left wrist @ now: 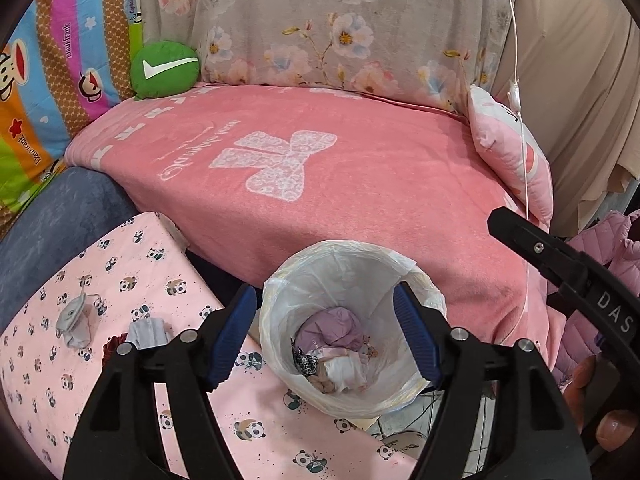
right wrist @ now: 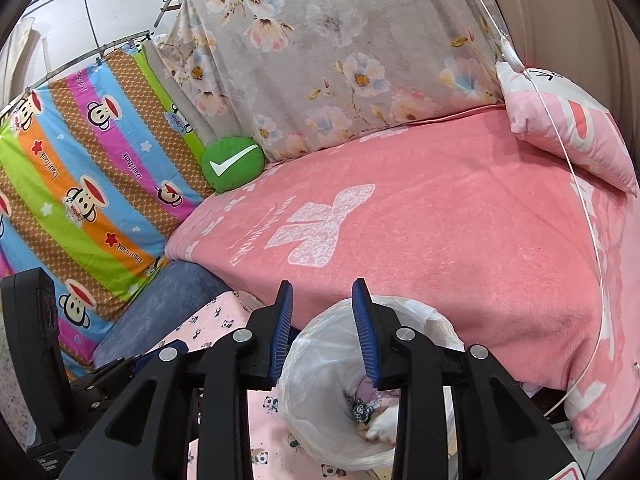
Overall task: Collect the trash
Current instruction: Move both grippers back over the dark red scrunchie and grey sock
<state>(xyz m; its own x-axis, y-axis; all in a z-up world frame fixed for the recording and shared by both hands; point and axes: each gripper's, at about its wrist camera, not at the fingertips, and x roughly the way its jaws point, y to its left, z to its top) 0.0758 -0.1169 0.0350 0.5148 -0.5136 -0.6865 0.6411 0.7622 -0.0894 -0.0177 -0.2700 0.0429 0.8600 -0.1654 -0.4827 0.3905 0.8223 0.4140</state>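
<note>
Both my left gripper (left wrist: 326, 334) and right gripper (right wrist: 322, 330) hung released, grasping nothing, over the lined bin (left wrist: 352, 330) beside the bed (left wrist: 320, 184). Crumpled scraps (left wrist: 74, 322) waited left; I judged a low, centered pinch best.

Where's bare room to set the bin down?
The pink blanket is bare between the green cushion and the pink pillow. The panda sheet is crowded near the grey scraps, beside the bin.

Fuzzy pink fleece blanket (left wrist: 320, 184), thin glossy plastic bin liner (left wrist: 280, 320), ribbed blue fingers (left wrist: 416, 340)
</note>
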